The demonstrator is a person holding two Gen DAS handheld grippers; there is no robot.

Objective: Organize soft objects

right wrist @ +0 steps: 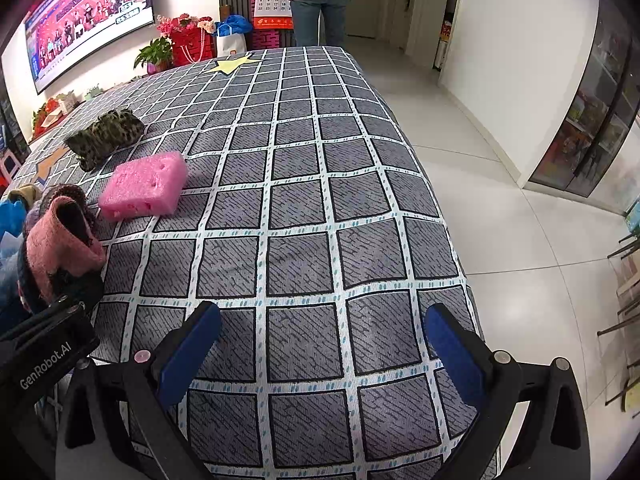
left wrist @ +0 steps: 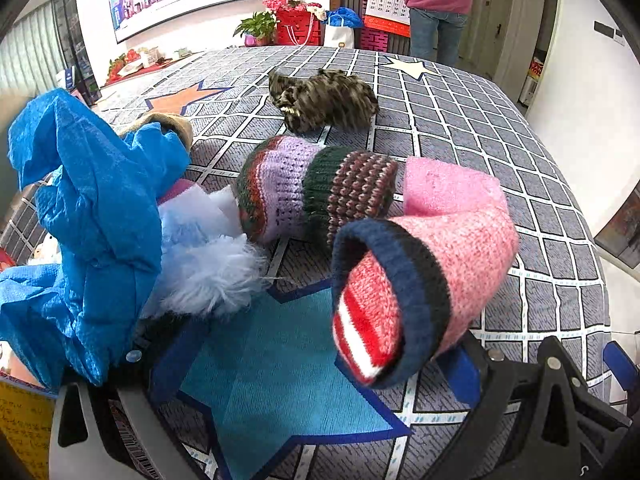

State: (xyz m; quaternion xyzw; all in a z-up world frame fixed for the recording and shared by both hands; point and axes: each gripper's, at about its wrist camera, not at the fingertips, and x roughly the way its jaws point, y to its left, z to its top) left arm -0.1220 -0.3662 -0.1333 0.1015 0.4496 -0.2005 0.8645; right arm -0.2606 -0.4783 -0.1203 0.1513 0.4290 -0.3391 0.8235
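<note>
Right gripper jaws spread over bare tablecloth near the edge; left gripper clamps pink sock.

In the left wrist view, a bag fills the left of the frame on the table. A knitted roll lies centre, a sponge right of it, a sock lower right, a furry bundle above centre.

Checked cloth-covered table with pink foam block, mottled plush, knitted socks.
</note>
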